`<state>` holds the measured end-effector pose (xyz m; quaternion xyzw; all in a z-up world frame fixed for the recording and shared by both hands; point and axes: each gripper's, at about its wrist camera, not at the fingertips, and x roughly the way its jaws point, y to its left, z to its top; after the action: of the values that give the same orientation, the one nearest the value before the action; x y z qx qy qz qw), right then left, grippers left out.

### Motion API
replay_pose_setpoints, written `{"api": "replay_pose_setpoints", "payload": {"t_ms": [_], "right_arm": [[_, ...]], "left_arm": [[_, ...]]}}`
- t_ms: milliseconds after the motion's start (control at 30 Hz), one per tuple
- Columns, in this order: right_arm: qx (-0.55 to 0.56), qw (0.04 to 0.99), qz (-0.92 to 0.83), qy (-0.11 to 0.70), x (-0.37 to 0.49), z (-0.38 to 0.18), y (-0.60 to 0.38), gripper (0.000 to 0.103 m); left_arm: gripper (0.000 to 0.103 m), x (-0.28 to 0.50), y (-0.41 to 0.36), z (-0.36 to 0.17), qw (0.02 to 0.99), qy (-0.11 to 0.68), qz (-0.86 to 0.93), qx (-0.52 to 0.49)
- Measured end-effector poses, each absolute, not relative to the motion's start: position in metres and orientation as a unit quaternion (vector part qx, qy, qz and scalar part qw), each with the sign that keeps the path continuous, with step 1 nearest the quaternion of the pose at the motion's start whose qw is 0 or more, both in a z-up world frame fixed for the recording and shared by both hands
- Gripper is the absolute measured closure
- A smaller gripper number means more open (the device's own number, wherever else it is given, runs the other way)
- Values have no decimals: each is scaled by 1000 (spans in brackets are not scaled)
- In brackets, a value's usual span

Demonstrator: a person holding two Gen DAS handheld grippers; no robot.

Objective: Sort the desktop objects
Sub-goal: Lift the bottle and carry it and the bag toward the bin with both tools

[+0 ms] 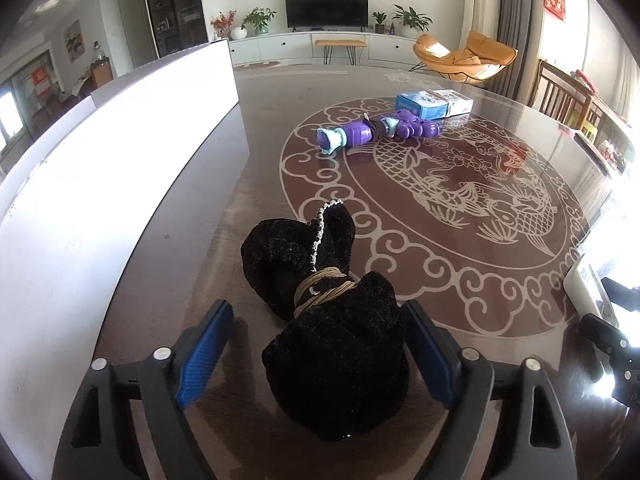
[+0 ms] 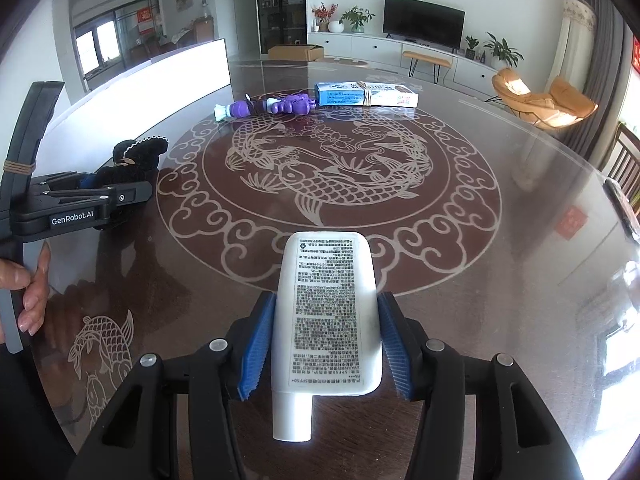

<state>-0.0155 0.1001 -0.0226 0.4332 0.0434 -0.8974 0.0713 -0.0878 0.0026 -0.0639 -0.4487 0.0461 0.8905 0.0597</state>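
A black velvet pouch [image 1: 328,320] tied with tan cord lies on the table between the fingers of my left gripper [image 1: 320,344]. The jaws are open around it, with a gap on the left side. The pouch also shows in the right wrist view [image 2: 136,156], partly behind the left gripper body [image 2: 76,204]. My right gripper [image 2: 324,340] has its blue pads [image 2: 258,344] against both sides of a white tube [image 2: 328,320] with printed text, cap toward the camera. A purple toy [image 1: 376,130] [image 2: 268,106] and a blue-white box [image 1: 434,104] [image 2: 366,94] lie farther off.
The round dark table [image 2: 500,260] carries a koi pattern under glass. A long white panel [image 1: 100,184] stands along the table's left side. A wooden chair [image 1: 560,92] stands at the right edge. The right gripper and tube show at the left view's right edge [image 1: 600,320].
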Motion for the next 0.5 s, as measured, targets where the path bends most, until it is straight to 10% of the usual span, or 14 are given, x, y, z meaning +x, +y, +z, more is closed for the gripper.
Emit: {"api": "replay_pose_setpoints", "payload": {"t_ms": [500], "right_arm": [[456,46,-888,29,-21,-32,106,1]], "left_arm": [[0,-92,0,-69,65,38,884,-461]]}}
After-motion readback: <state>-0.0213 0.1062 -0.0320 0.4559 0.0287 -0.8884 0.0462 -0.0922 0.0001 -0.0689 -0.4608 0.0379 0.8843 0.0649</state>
